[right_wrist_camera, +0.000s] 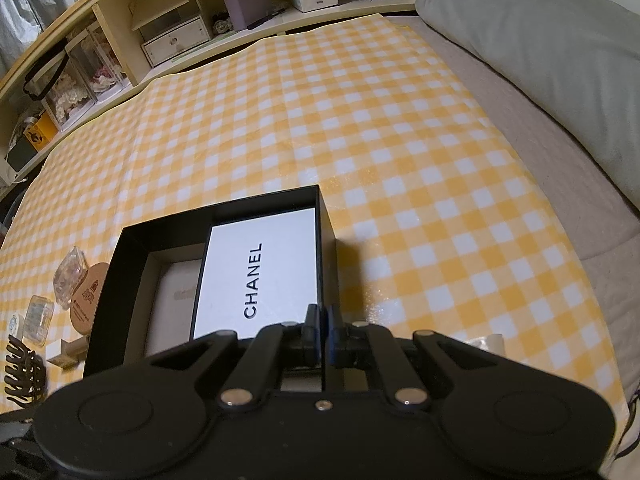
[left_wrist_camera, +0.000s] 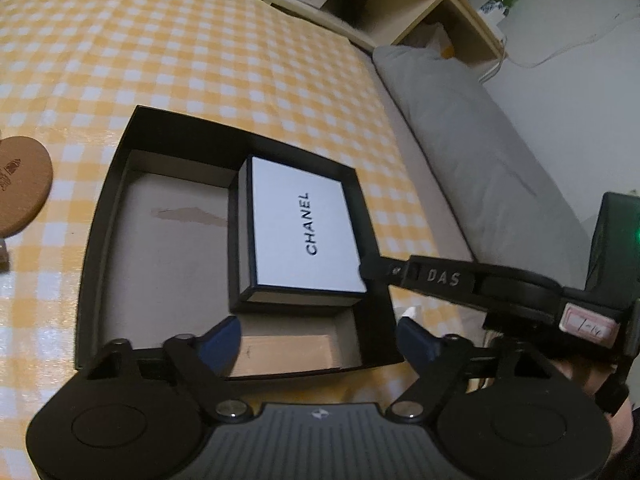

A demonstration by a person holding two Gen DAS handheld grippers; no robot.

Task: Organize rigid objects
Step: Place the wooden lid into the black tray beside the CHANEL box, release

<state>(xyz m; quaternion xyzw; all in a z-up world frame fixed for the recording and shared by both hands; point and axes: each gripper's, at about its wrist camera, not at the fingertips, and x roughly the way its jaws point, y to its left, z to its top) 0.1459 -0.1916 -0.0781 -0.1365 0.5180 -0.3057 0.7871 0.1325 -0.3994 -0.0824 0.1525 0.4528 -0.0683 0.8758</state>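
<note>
An open black box (left_wrist_camera: 100, 240) (right_wrist_camera: 132, 268) lies on the yellow checked cloth. Inside it, against the right wall, rests a white lidded box marked CHANEL (left_wrist_camera: 300, 228) (right_wrist_camera: 260, 276). The rest of the black box's pale floor is bare. My left gripper (left_wrist_camera: 318, 322) hangs open over the black box's near wall, its blue pads (left_wrist_camera: 224, 340) apart with nothing pressed between them. My right gripper (right_wrist_camera: 322, 316) (left_wrist_camera: 366, 270) is shut on the black box's right wall, one finger inside and one outside.
Left of the black box lie a round cork coaster (left_wrist_camera: 20, 188) (right_wrist_camera: 90, 300), two clear plastic cases (right_wrist_camera: 70, 280), a small beige box (right_wrist_camera: 70, 352) and a black hair claw (right_wrist_camera: 22, 372). A grey pillow (right_wrist_camera: 540, 40) borders the cloth on the right. Cluttered shelves (right_wrist_camera: 180, 40) stand behind.
</note>
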